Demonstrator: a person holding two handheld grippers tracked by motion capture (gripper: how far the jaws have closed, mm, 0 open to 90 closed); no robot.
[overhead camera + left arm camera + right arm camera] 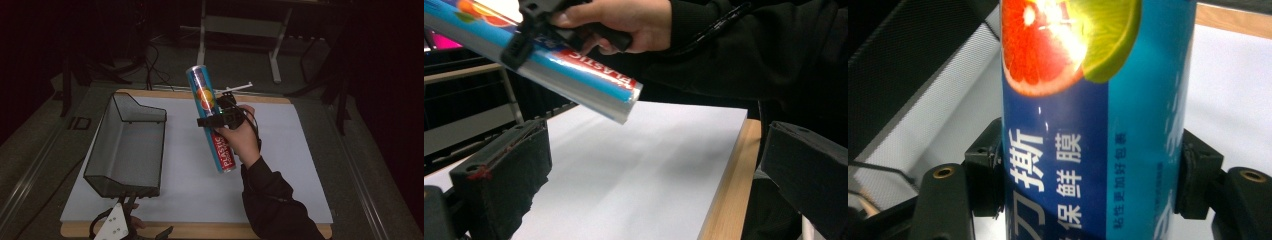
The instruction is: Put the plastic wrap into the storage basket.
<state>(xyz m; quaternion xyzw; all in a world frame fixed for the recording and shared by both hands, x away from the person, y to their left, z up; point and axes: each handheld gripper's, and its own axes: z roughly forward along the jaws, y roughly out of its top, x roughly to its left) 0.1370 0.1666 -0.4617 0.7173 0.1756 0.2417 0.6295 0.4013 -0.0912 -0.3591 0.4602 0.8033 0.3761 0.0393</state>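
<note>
A long blue plastic-wrap box point(210, 117) with fruit pictures and a red label hangs tilted above the white mat, held at mid-length by my right gripper point(216, 116). The right gripper view has the box point(1093, 120) squeezed between the two black pads point(985, 172), with Chinese lettering and a grapefruit picture facing the camera. In the left gripper view the same box point(574, 75) slants overhead in the person's hand point(624, 22). My left gripper point(131, 226) rests at the table's near edge, and its black jaws stand wide apart with nothing between them.
A black wire-mesh basket point(127, 147) stands on the left side of the white mat point(280, 165), its open top facing up. The mat lies on a wooden board point(300, 230). Stands and cables sit on the dark floor beyond the table.
</note>
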